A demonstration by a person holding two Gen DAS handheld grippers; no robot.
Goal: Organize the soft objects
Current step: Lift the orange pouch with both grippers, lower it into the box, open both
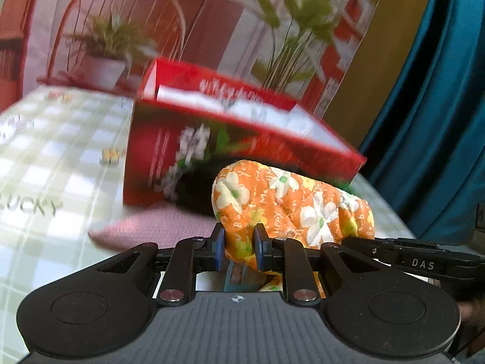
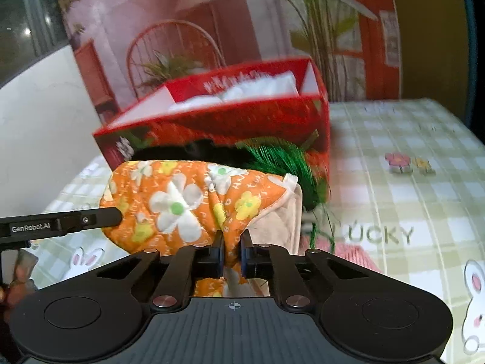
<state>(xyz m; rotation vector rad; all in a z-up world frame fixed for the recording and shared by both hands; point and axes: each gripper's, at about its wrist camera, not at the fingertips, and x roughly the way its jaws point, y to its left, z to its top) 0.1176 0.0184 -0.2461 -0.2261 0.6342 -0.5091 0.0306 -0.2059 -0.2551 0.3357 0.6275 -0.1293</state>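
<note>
1. Orange quilted oven mitt (image 1: pixel 291 206), printed with white and yellow flowers and small lettering, hangs between our two grippers in front of the red box (image 1: pixel 230 139); it is padded, stitched in diamonds, and bunched into a soft roll.
2. Our left gripper (image 1: pixel 240 242) is clenched on a fold at the mitt's rounded end, its blue-faced pads pressing the cloth from both sides.
3. Our right gripper (image 2: pixel 232 247) is clamped on the mitt (image 2: pixel 182 200) at its open cuff end, where we see the pale cream lining (image 2: pixel 279 221).
4. That lining shows only in the right wrist view, as do a tuft of glossy green strands (image 2: pixel 282 163) just behind the mitt and the white rabbits printed on the tablecloth (image 2: pixel 394 139).
5. Only the left wrist view shows a teal curtain (image 1: pixel 439 106) at the right edge.
6. A pink knitted piece (image 1: pixel 157 227) lies flat on the green-checked cloth beneath the mitt.
7. The red box is glossy cardboard with a flower print, blurred in both views; it stands open at the top, and something white and crumpled (image 2: pixel 257 88) lies inside.
</note>
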